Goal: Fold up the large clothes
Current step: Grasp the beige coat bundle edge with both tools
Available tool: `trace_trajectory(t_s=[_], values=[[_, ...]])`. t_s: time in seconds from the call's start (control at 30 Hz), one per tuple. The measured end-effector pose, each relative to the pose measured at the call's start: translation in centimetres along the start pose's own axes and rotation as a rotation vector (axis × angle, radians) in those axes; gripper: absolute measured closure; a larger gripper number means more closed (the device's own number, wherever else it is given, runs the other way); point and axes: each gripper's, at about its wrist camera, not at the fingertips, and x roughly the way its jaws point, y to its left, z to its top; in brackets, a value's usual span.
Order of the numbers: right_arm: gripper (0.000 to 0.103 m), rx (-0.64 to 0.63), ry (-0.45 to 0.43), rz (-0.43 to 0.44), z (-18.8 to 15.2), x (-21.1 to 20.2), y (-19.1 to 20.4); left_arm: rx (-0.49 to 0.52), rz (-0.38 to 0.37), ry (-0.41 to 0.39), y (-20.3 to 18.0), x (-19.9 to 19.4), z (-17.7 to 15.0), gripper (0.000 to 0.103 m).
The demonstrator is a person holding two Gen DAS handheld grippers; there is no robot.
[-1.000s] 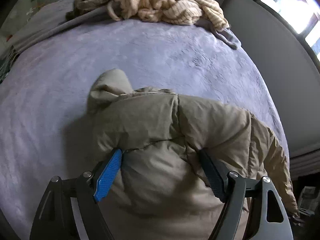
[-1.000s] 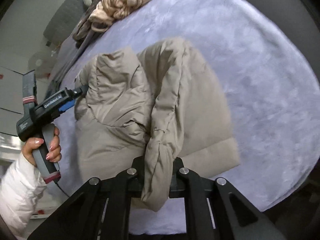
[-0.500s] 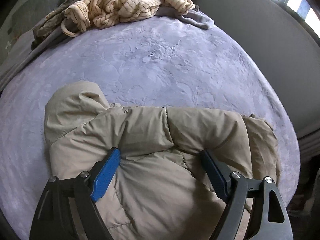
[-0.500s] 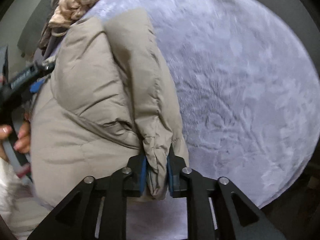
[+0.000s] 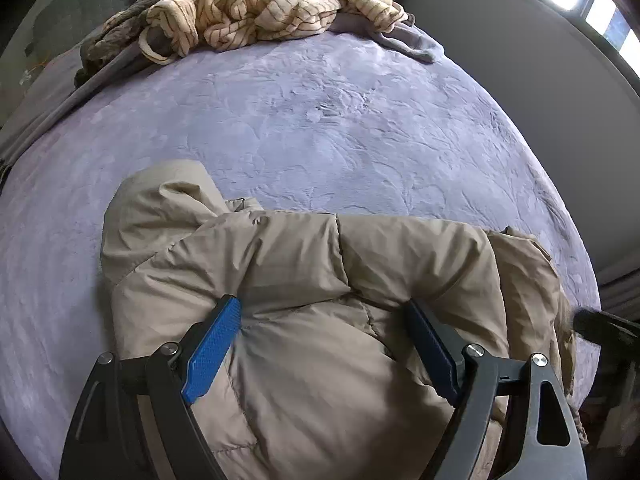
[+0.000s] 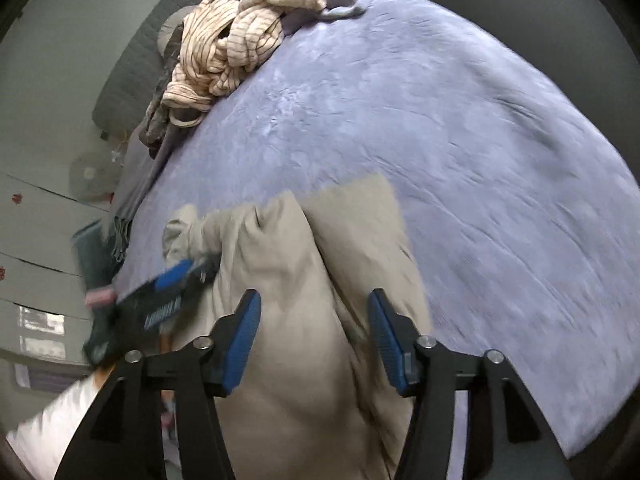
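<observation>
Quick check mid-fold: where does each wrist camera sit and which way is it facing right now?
Left wrist: on the left tool, looking steeply down over the jacket across the bed; its fingers straddle the jacket.
Right wrist: on the right tool, jaws opening above the jacket; left tool and a sleeve show.
Shared: jacket, bed, striped pile.

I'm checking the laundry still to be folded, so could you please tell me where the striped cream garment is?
The striped cream garment lies crumpled at the far edge of the purple blanket, top centre in the left wrist view, well beyond the beige jacket.
</observation>
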Motion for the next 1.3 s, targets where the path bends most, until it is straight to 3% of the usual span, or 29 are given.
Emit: trace_trajectory(t_s=[0.07,0.17,0.37,0.7,0.87,1.3], values=[[0.085,-0.001,0.03,-0.035,0.8,2.7,0.6,0.004,0.005,-0.006,0.1,0.1,-0.1,0.018],[0.086,0.0,0.082,-0.09,0.7,6.3,0.0,0.006,0.017,-0.024,0.1,0.3,-0.4,0.018],[0.089,-0.016,0.083,-0.088,-0.6,7.9,-1.1,0.018,0.043,-0.05,-0.3,0.6,-0.9,0.016],[0.085,-0.04,0.103,-0.087,-0.9,6.2,-0.5,0.003,0.068,-0.001,0.3,-1.7,-1.2,0.016],[0.085,-0.089,0.111,-0.092,-1.6,3.8,0.7,-0.052,0.074,0.024,1.5,-3.7,-1.7,0.016],[0.085,-0.129,0.115,-0.082,-5.5,-0.8,1.8,-0.131,0.098,0.073,3.1,-7.2,-6.2,0.016]])
